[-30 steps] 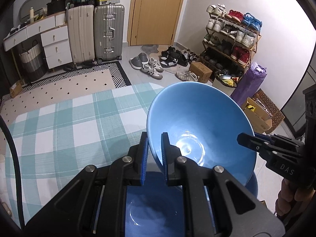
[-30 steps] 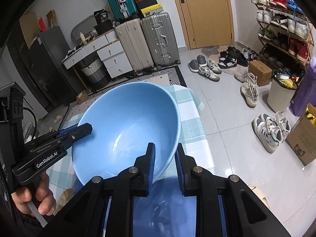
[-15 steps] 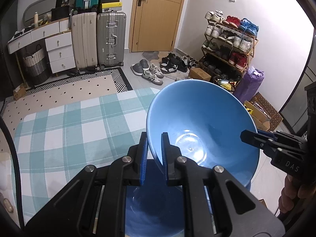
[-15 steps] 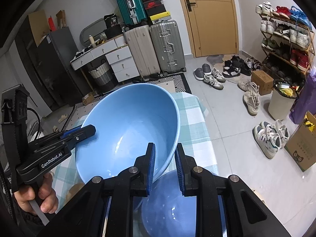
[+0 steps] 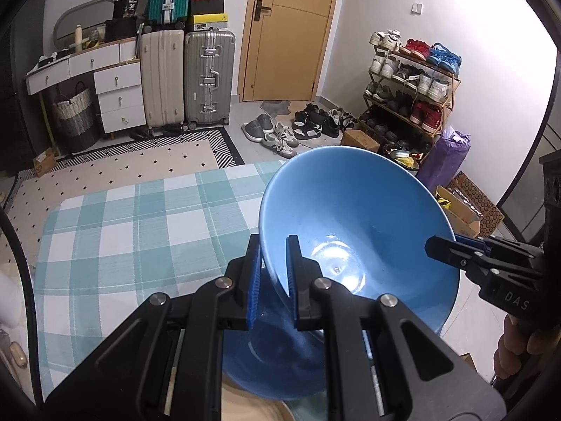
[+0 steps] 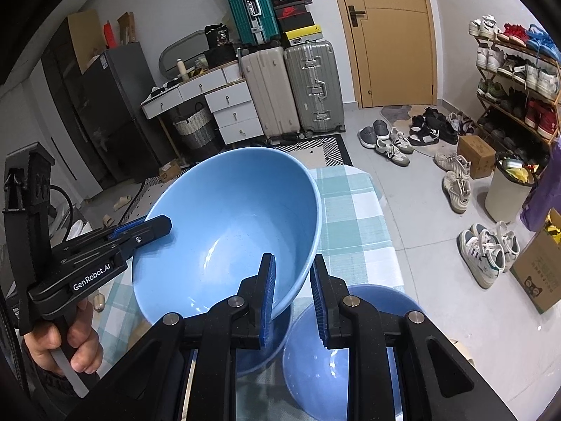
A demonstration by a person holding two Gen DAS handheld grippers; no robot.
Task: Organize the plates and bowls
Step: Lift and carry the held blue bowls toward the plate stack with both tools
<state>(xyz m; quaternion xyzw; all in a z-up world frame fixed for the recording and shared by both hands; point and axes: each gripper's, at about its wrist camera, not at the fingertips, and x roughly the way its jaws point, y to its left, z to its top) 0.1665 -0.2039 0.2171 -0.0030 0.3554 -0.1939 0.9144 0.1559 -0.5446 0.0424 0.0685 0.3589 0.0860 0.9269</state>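
Observation:
A light blue bowl [image 5: 357, 224] [image 6: 228, 231] hangs tilted above the teal checked tablecloth [image 5: 140, 231] [image 6: 354, 210], held by both grippers at opposite sides of its rim. My left gripper [image 5: 273, 245] is shut on the near-left rim; in the right wrist view the left gripper [image 6: 147, 226] shows at the bowl's left edge. My right gripper [image 6: 292, 263] is shut on the right rim, one finger inside and one outside; in the left wrist view the right gripper [image 5: 452, 249] reaches in from the right. Under it, a second, darker blue bowl [image 5: 270, 361] [image 6: 354, 343] rests on the table.
The table's far edge drops to a tiled floor with scattered shoes [image 6: 389, 140]. Suitcases [image 5: 186, 77], a white dresser [image 5: 115, 94] and a wooden door [image 5: 287, 31] stand behind. A shoe rack [image 5: 410, 84], a bin [image 6: 508, 189] and cardboard boxes [image 6: 540, 277] line the right side.
Both grippers have lifted the light blue bowl up and away from the darker bowl, which now shows more fully beneath. The room beyond looks farther off and the grips are unchanged.

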